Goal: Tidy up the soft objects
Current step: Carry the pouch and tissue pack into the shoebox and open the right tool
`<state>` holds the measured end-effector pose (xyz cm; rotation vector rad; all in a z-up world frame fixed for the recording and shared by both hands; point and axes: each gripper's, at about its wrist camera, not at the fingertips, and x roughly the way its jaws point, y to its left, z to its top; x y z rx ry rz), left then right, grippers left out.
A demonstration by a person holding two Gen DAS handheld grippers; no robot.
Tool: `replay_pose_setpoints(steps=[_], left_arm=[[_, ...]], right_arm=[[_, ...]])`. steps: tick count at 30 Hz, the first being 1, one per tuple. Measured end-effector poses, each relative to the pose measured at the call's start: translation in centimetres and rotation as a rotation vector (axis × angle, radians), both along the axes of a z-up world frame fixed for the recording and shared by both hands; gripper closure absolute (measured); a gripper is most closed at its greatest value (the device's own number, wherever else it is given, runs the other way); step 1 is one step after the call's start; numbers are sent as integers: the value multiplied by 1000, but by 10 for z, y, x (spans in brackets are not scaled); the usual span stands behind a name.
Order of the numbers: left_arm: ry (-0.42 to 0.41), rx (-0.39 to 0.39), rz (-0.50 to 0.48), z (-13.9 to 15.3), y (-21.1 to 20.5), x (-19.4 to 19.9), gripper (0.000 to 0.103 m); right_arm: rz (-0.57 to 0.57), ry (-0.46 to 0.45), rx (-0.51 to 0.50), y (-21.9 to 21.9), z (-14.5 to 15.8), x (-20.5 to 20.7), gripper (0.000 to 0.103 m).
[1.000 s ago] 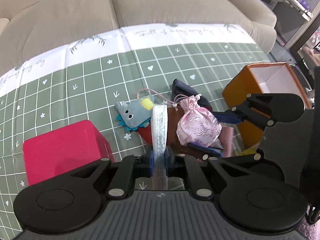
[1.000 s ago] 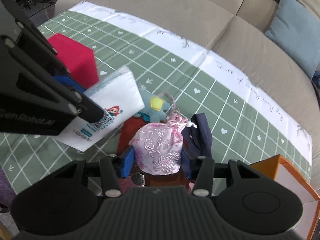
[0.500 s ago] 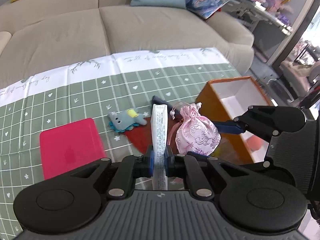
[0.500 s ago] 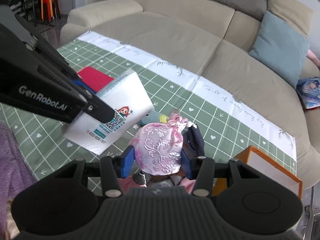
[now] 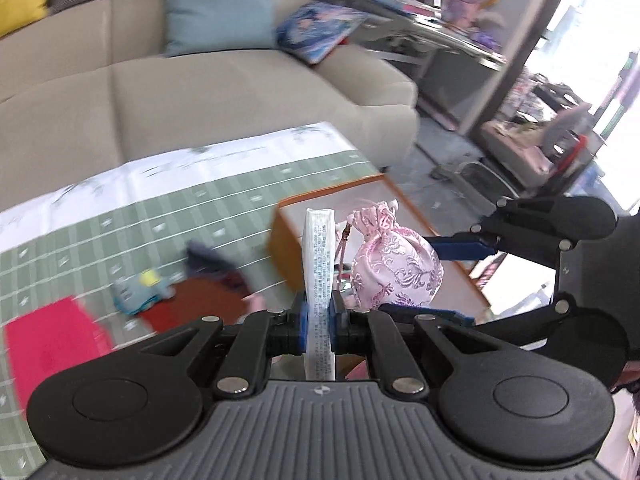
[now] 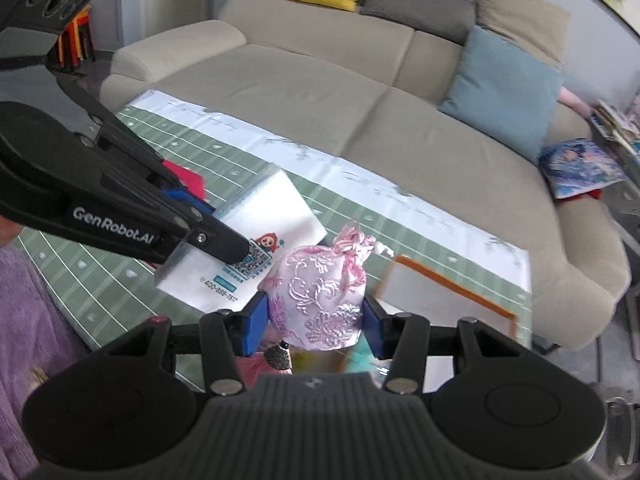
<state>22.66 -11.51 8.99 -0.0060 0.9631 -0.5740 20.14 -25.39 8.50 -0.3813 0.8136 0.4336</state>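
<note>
My left gripper (image 5: pixel 319 324) is shut on a white tissue pack (image 5: pixel 319 272), held edge-on above the table; the pack shows flat in the right wrist view (image 6: pixel 256 248). My right gripper (image 6: pixel 314 320) is shut on a pink embroidered drawstring pouch (image 6: pixel 320 288), which also shows in the left wrist view (image 5: pixel 394 266). Both are held high, near the orange box with white inside (image 5: pixel 372 208), whose rim shows in the right wrist view (image 6: pixel 452 284). On the table lie a grey-blue plush toy (image 5: pixel 140 288), a dark red cloth (image 5: pixel 200 304) and a navy item (image 5: pixel 212 260).
A red box (image 5: pixel 52 340) stands at the table's left. The table has a green checked cloth (image 5: pixel 120 232). A beige sofa (image 6: pixel 360 92) with a blue cushion (image 6: pixel 500 88) lies behind. Purple fabric (image 6: pixel 24 320) is at the near left.
Both grippers have risen and swung right toward the orange box, still holding the tissue pack and the pouch. The table items now lie lower and to the left.
</note>
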Motion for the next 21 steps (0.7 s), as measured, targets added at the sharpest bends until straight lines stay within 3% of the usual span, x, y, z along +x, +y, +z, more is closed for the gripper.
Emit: replay_pose_setpoints(steps=[4, 9, 21], left_arm=[[7, -15, -74, -3, -41, 7, 93], [43, -18, -146, -23, -90, 23, 93], [139, 90, -191, -104, -155, 89, 93]], right_arm=[[-30, 35, -47, -37, 4, 7, 54], [-84, 82, -118, -77, -17, 31, 54], [-48, 220, -201, -118, -100, 97, 53]])
